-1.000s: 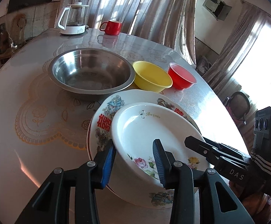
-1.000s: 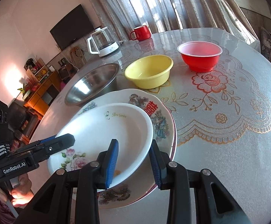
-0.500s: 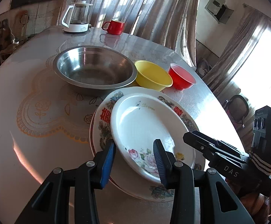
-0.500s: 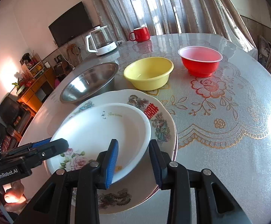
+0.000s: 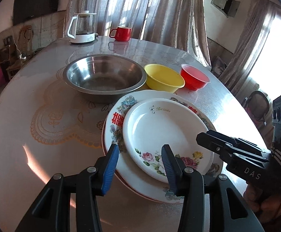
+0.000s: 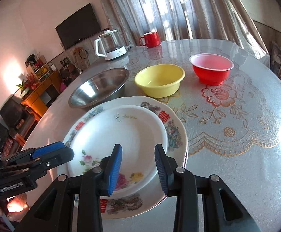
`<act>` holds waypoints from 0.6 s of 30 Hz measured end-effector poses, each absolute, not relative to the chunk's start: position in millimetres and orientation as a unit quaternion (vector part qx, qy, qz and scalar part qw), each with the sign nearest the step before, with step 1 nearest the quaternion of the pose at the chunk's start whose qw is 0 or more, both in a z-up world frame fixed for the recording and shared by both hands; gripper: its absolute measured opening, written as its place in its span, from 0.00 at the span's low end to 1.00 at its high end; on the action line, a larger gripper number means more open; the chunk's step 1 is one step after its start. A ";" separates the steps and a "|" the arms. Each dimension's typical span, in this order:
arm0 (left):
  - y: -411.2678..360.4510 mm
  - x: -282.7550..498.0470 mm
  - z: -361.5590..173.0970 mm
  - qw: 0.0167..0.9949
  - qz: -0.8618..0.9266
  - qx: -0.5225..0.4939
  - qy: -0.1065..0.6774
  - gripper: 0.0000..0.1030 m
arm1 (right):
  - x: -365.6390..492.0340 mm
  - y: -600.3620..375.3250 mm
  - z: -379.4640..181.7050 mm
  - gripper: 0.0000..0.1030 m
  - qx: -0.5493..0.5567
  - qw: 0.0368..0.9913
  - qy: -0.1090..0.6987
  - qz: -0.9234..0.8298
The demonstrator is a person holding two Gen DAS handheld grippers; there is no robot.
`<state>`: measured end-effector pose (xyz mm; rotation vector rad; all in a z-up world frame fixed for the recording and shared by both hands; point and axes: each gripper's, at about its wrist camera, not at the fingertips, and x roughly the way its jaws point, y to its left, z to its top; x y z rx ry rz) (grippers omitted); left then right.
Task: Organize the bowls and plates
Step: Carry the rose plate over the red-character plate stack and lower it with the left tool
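- Resting at 6 o'clock on the table (image 5: 24, 116), the small white plate (image 5: 159, 127) sits nested on the large patterned plate (image 5: 119, 116); judged from this, the plate stack is done and the bowls remain.
- Behind the stack, from 11 to 1 o'clock, the steel bowl (image 5: 103, 75), yellow bowl (image 5: 163, 77) and red bowl (image 5: 194, 77) stand in a row, each apart, likely awaiting nesting by size.
- At the far edge stand a kettle (image 5: 82, 29) and a red mug (image 5: 122, 33).
- The left gripper (image 5: 140, 166) has just been opening; its fingers (image 5: 111, 166) straddle the white plate's near rim, moderately apart, and grip nothing.
- The right gripper (image 6: 138, 168) hovers over the same plate, fingers (image 6: 114, 168) narrowly apart, empty.
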<state>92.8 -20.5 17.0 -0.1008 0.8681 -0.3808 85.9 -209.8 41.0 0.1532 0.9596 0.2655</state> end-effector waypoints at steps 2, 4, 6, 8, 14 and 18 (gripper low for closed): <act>-20.3 92.0 17.3 0.887 -0.187 -0.055 0.419 0.50 | 84.5 -206.3 40.1 0.33 0.072 0.876 0.461 0.126; -21.2 91.8 17.4 0.889 -0.180 -0.050 0.418 0.53 | 84.0 -204.4 39.1 0.33 0.070 0.875 0.461 0.126; -21.8 90.6 17.4 0.891 -0.174 -0.044 0.418 0.54 | 83.5 -203.0 37.6 0.33 0.073 0.873 0.464 0.132; -21.8 90.3 17.2 0.891 -0.171 -0.044 0.419 0.54 | 82.0 -200.8 37.1 0.33 0.072 0.872 0.466 0.135; -18.3 87.1 15.0 0.891 -0.160 -0.043 0.422 0.55 | 78.3 -208.7 43.8 0.33 0.093 0.879 0.450 0.129; -17.0 84.4 14.9 0.891 -0.161 -0.046 0.422 0.55 | 78.7 -220.3 47.1 0.33 0.114 0.884 0.442 0.105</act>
